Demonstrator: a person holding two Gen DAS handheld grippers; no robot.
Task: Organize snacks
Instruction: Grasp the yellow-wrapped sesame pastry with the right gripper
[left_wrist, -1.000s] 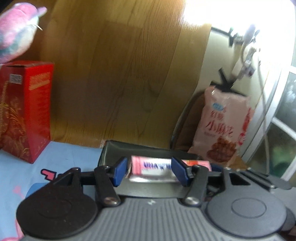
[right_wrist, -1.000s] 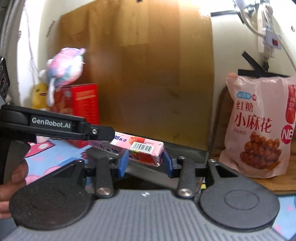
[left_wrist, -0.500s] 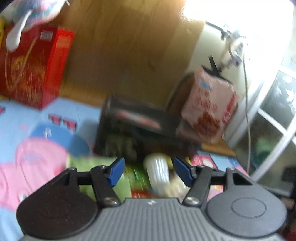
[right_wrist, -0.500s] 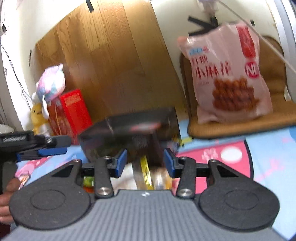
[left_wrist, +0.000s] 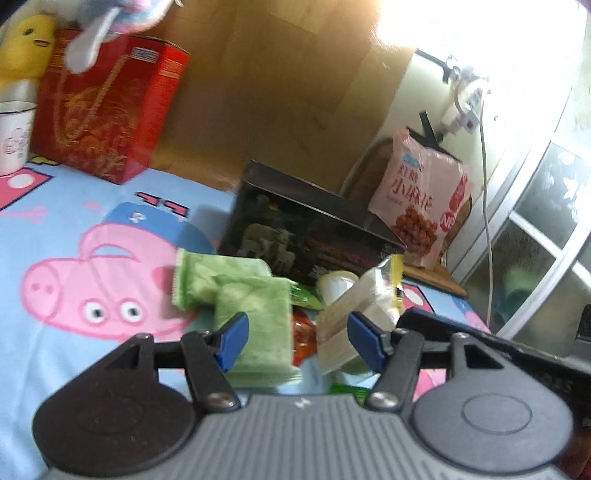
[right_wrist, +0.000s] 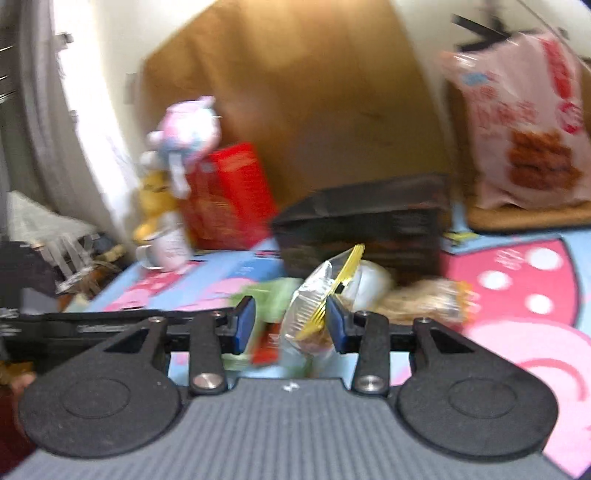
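Snacks (left_wrist: 255, 317) lie in a pile on the pig cloth (left_wrist: 74, 258), right in front of the dark box (left_wrist: 306, 229). Your left tool (left_wrist: 297, 338) is wide and holds nothing. Your right tool (right_wrist: 290, 323) is wide too, with a clear packet (right_wrist: 314, 302) between its tips.

My right wrist view is smeared; the clear packet (right_wrist: 314, 295) shows no readable label. The black box (left_wrist: 310, 236) hides its inside from me.

My left gripper (left_wrist: 297, 341) tilts downward, its 2 blue fingers (left_wrist: 232, 340) spread apart and gripping nothing. My right gripper (right_wrist: 290, 325) also angles down, fingers (right_wrist: 337, 325) parted, nothing pressed between them. A hand (right_wrist: 16, 384) shows at the lower left edge.
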